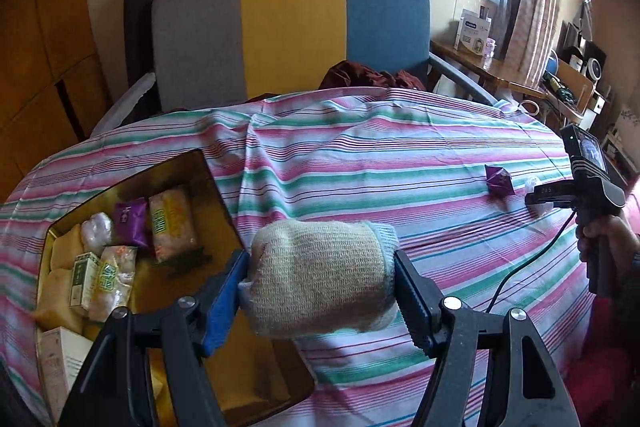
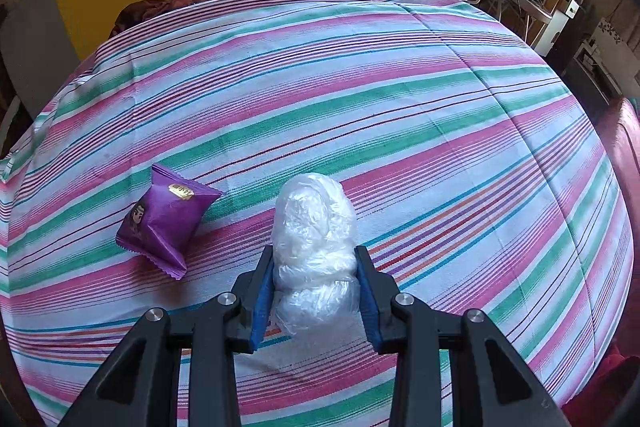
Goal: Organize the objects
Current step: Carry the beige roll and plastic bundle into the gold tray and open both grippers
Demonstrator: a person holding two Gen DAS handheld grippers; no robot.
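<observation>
— Left wrist view? Looking down-forward along the left gripper (image 1: 320, 291), close over the striped surface (image 1: 400, 163), toward the chair (image 1: 288, 27).
— Right wrist? Steeper, nearer the cloth. Shared: purple packet (image 2: 164, 219), chair, surface.

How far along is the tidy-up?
Done: the tin already holds several packets. In hand: left gripper holds a sock roll; right gripper grips a plastic bundle. Left: purple packet loose on the cloth.

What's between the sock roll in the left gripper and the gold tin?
Nothing visible. The left gripper holds the rolled sock just right of the open gold tin, whose near corner is bare; packets fill its far-left side.
</observation>
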